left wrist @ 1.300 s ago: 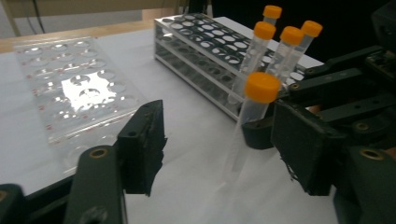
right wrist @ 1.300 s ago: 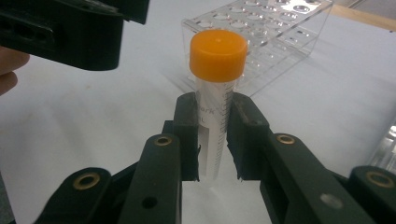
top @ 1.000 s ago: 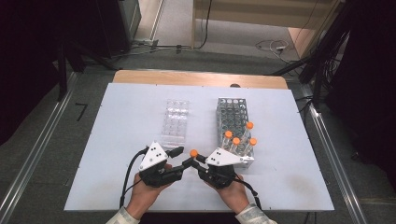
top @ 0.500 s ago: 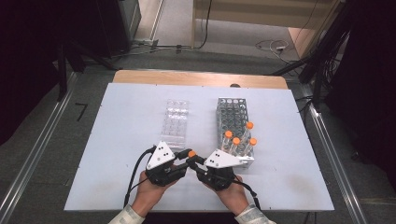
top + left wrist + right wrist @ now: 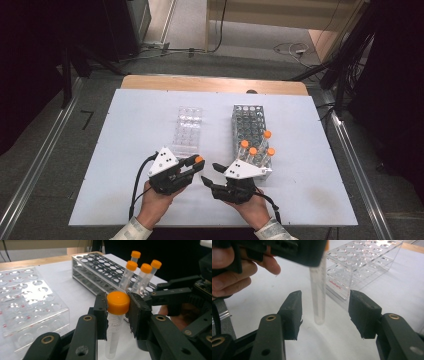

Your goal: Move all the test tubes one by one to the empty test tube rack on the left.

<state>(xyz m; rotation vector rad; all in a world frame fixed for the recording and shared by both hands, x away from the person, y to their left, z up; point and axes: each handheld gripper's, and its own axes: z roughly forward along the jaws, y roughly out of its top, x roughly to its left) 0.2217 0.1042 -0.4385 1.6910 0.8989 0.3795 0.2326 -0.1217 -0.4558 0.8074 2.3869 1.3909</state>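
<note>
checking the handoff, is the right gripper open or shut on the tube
Open. In the right gripper view the right gripper has its jaws spread either side of the tube, touching neither; the left gripper holds it by its orange cap.

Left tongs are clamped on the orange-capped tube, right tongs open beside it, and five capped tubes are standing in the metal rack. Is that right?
Not quite: four capped tubes stand in the metal rack, not five, as the high view shows. The rest holds: the left tongs are clamped on the orange-capped tube, and the right tongs are open beside it.
</note>
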